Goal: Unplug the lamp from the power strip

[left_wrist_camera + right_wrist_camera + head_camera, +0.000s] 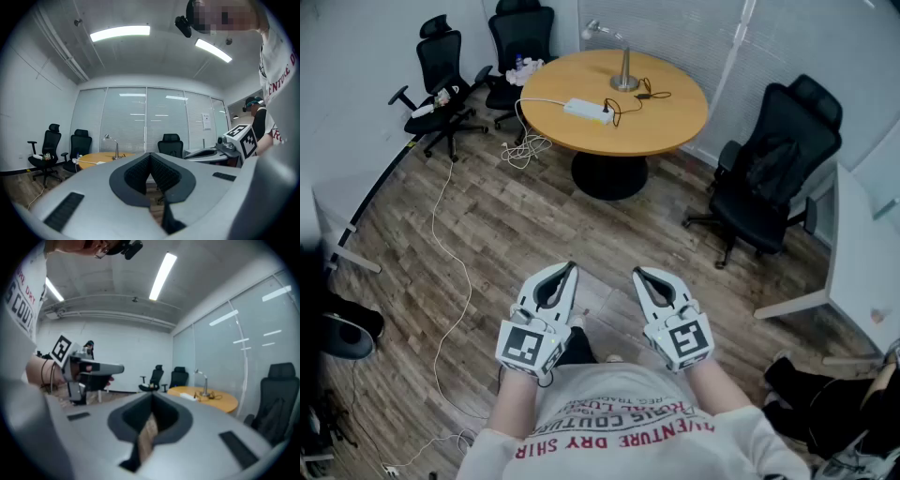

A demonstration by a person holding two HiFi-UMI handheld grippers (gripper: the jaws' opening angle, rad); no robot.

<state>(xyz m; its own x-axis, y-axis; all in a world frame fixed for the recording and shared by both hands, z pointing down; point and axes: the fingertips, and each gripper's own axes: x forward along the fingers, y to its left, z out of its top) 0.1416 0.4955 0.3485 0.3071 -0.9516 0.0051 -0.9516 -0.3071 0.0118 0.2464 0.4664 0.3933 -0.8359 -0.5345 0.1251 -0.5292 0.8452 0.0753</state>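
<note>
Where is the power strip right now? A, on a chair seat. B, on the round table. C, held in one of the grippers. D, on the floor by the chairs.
B: the white power strip lies on the round table, near the lamp.

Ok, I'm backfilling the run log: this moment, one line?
phase: pre-approach | left tongs: shut, empty | right tongs: shut, empty | lamp: plugged into power strip on table

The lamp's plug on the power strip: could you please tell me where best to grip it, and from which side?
Probably the black plug body, not its cord, from above: the power strip lies flat on the round table, so it should pull straight up.
</note>
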